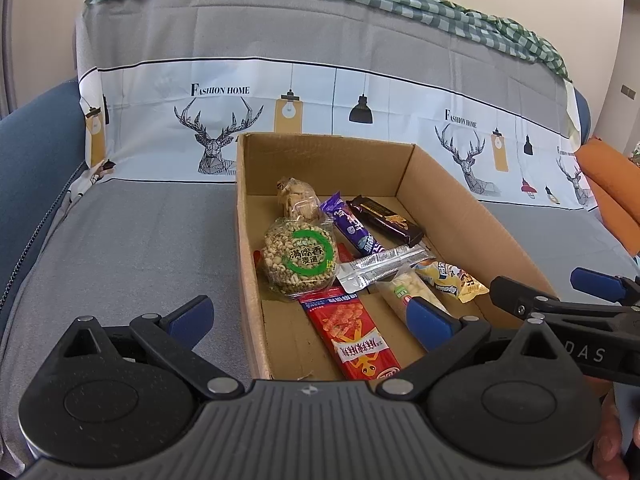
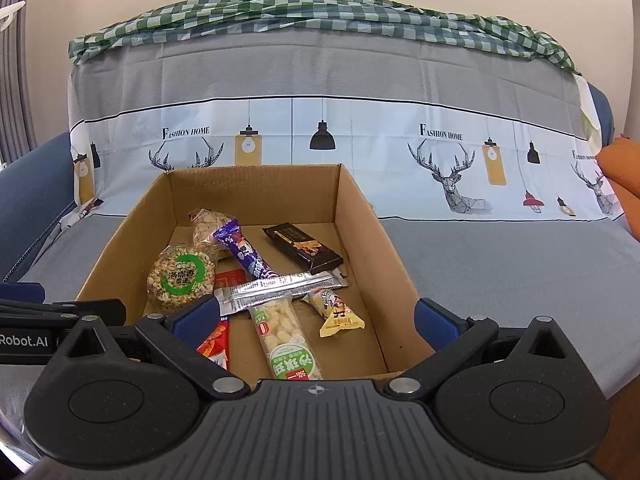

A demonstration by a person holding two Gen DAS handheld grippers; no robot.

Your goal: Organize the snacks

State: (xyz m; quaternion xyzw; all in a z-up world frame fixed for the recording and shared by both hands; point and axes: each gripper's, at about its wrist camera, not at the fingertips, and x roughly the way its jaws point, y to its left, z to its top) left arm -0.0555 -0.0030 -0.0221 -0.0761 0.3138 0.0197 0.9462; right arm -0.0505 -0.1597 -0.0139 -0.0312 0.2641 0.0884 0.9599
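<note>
My left gripper (image 1: 310,322) and right gripper (image 2: 316,318) hang spread and empty at the near edge of the box (image 2: 360,208); the snacks (image 2: 180,276) lie just ahead.

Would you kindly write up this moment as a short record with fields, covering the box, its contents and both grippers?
setting: cardboard box on a grey sofa cover
contents: round puffed-grain cake, purple bar, dark bar, silver sachet, green-label rice bar, red packet, yellow packet, clear biscuit bag
overlap: silver sachet lies across the rice bar
left gripper: open, empty, at the box's near edge
right gripper: open, empty, at the box's near edge
</note>
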